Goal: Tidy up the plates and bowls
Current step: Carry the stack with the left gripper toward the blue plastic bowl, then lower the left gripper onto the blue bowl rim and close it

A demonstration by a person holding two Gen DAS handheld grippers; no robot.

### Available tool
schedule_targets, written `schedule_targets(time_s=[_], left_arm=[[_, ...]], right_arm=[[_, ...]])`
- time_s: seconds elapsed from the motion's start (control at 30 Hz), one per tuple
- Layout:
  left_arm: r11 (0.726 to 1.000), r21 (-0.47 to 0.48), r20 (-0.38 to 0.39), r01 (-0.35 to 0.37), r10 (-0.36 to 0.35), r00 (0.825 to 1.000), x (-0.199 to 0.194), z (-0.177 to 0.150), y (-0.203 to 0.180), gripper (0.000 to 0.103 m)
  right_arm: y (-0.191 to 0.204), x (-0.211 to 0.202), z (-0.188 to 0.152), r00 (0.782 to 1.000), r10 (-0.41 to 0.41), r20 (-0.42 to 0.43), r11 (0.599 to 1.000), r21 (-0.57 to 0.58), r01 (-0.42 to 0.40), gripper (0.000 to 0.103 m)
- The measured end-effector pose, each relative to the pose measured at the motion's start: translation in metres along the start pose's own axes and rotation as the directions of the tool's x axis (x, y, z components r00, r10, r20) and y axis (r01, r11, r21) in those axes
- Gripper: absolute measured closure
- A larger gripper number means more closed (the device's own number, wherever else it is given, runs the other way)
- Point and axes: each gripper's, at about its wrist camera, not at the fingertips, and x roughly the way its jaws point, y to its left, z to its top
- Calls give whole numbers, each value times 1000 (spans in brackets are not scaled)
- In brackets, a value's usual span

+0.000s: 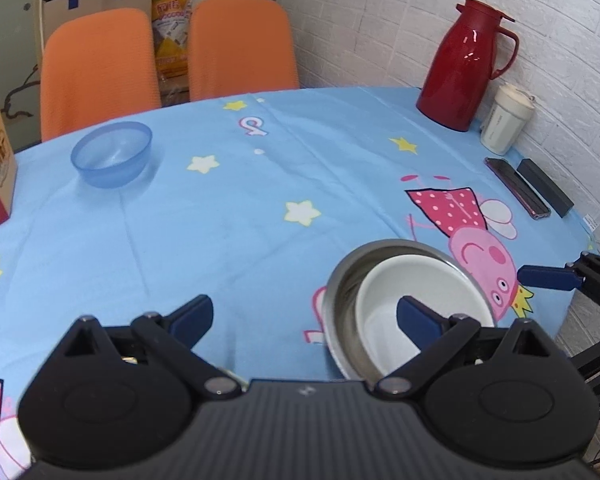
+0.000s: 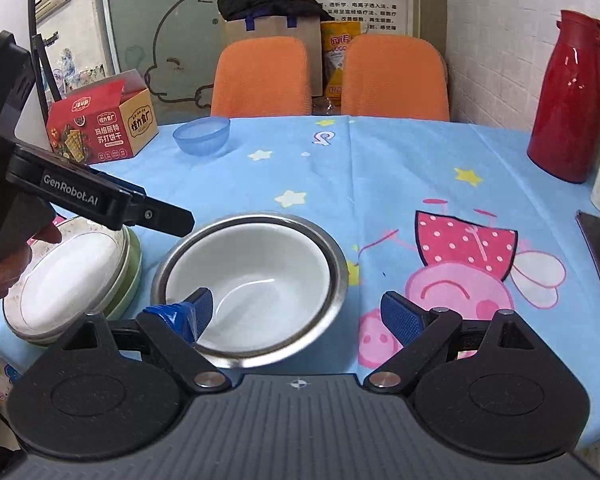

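A white bowl (image 2: 252,264) sits nested inside a steel bowl (image 2: 334,248) on the blue cartoon tablecloth. My right gripper (image 2: 298,316) hangs open just in front of them. Its left fingertip is over the white bowl's near side and its right fingertip is outside the steel rim, neither pressing. In the left wrist view the same white bowl (image 1: 380,292) and steel bowl (image 1: 340,280) lie at the lower right, partly behind my left gripper (image 1: 304,318), which is wide open with nothing between its fingers. A translucent blue bowl (image 1: 112,154) (image 2: 202,136) stands alone at the far left. A white plate (image 2: 68,280) tops green plates (image 2: 130,276), under one left gripper finger (image 2: 168,218).
A red thermos (image 1: 460,64), a white cup (image 1: 506,120), a phone (image 1: 518,188) and a dark slim box (image 1: 544,186) line the right edge by the brick wall. A red cracker box (image 2: 104,128) stands at the far left. Two orange chairs (image 1: 96,68) are behind the table.
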Motion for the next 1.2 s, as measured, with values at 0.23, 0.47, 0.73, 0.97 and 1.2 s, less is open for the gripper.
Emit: schedule_targets(time_s=[0.23,0.47,0.73,0.97,1.2], left_arm=[[995,-44,30,-84,86,996,-21,7,45,3],[985,-101,34,-140,144,989,-27,15,92,3],[968,-179,35,-173,182,983,-6,44,141,3],[933,-305,48,-191,216,975,32,100,182,3],[919,-294,-43,-263,262,964,102,132,212,3]], right_arm=[[26,16,35,1000,25,17,993,-113,-23,25],[48,44,63,999,47,9,982,-184,-45,25],[60,91,105,996,88,-13,972,-216,-88,25],[72,165,159,990,128,-60,965,-222,-138,25],[94,244,171,969,155,-192,949,-243,-201,25]])
